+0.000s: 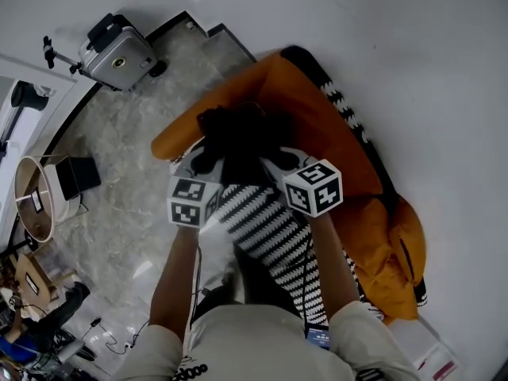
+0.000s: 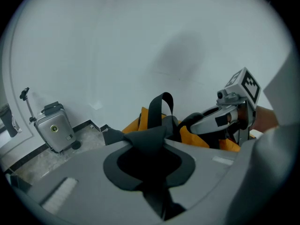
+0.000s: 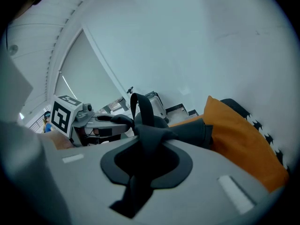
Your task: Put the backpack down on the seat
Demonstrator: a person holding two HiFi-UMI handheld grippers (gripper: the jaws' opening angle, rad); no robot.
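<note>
Over orange seat point(image 1: 333, 125), black backpack point(image 1: 238, 137) hangs between both hands; bottom contact with cushion unclear. Left hand-held gripper point(image 2: 149, 137) pinching black fabric fold near bag's top. Right hand-held gripper point(image 3: 146, 137) pinching similar fold on opposite side. Top loop point(image 2: 161, 104) stands free between them. Bag likely soft and floppy, sagging under own weight; fabric could slip from pinch. Firmer hold: top loop or shoulder straps.

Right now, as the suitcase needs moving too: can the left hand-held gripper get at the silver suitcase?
Probably not: the left hand-held gripper is shut on the backpack strap, and the suitcase stands far off across the floor.
</note>
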